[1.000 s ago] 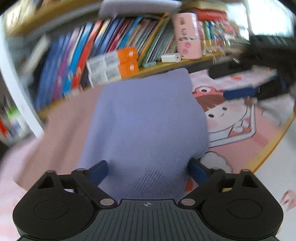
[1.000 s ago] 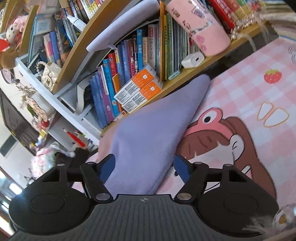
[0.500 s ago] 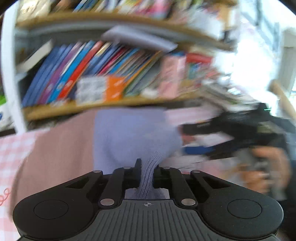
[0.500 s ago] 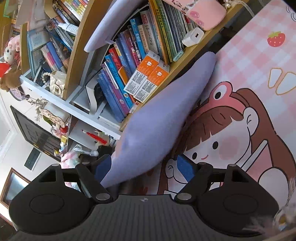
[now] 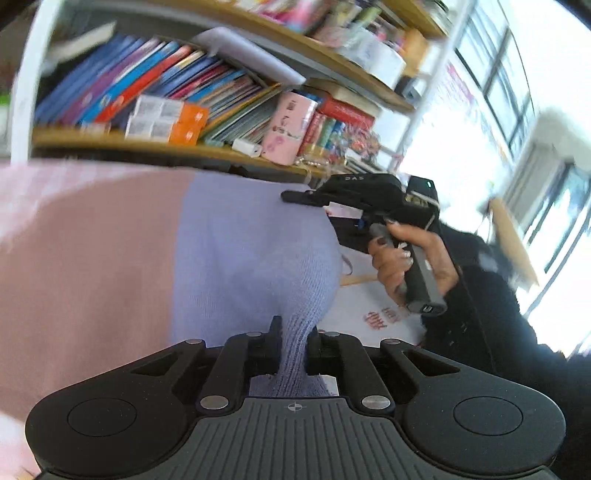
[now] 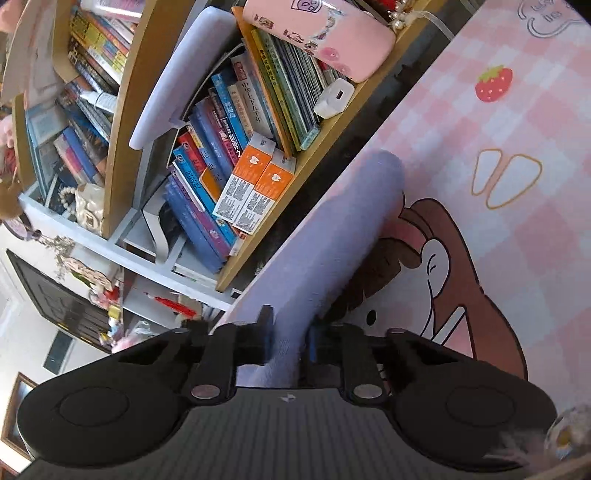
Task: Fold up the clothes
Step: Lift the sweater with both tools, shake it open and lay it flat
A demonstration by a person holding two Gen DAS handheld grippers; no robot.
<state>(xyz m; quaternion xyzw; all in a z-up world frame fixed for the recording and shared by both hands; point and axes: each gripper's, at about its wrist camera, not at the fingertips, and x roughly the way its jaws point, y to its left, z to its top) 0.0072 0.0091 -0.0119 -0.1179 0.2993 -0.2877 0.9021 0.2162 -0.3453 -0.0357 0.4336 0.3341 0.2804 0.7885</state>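
Observation:
A knit garment, lavender [image 5: 251, 254] with a dusty pink part [image 5: 92, 258], lies on the pink cartoon table mat [image 6: 517, 184]. My left gripper [image 5: 293, 347] is shut on the lavender ribbed edge and holds it lifted. My right gripper [image 6: 290, 341] is shut on another part of the lavender fabric [image 6: 332, 236], which stretches away toward the shelf. The right gripper also shows in the left wrist view [image 5: 365, 199], held by a hand, at the garment's far right edge.
A bookshelf [image 6: 236, 122] packed with books, orange boxes [image 6: 258, 184], a pink pencil case [image 6: 325, 33] and a white charger [image 6: 334, 98] runs close behind the mat. Bright windows [image 5: 517, 110] lie to the right.
Both grippers were open around the lavender fabric. The left shut on it half a second ago; the right has now shut too. The left view has swung right.

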